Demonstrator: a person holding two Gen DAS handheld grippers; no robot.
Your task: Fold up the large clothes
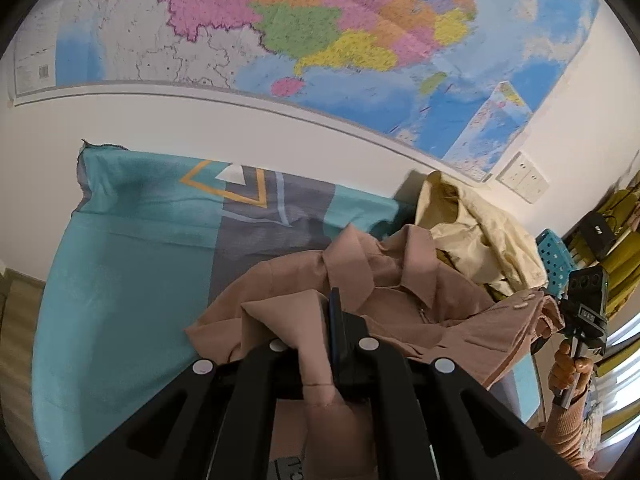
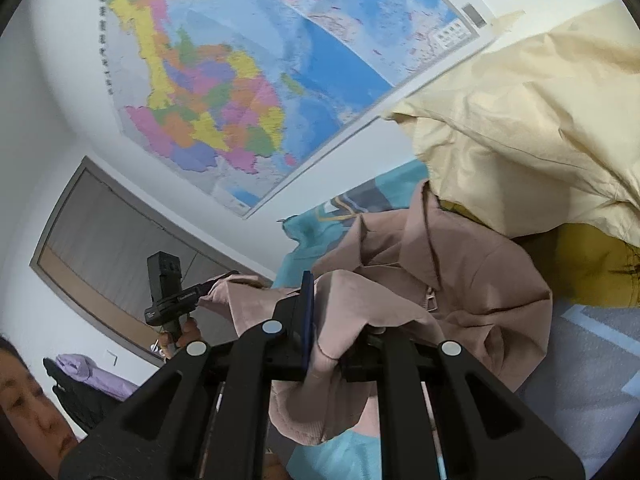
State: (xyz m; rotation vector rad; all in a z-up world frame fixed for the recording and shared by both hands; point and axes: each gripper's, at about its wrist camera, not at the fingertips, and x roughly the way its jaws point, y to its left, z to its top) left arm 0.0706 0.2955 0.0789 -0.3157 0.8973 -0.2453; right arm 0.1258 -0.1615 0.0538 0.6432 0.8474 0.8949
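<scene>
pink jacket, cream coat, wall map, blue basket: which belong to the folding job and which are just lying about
In the job:
pink jacket, clamped by left gripper and right gripper
cream coat, piled beside it, possibly next

Lying about:
wall map
blue basket
wall sockets

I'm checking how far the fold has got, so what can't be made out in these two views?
- Pink shirt: its lower part is hidden behind the left gripper body, left wrist view.
- Cream garment: cut off by the right wrist view's edge.
- Right gripper: cloth covers one of its jaws.
</scene>
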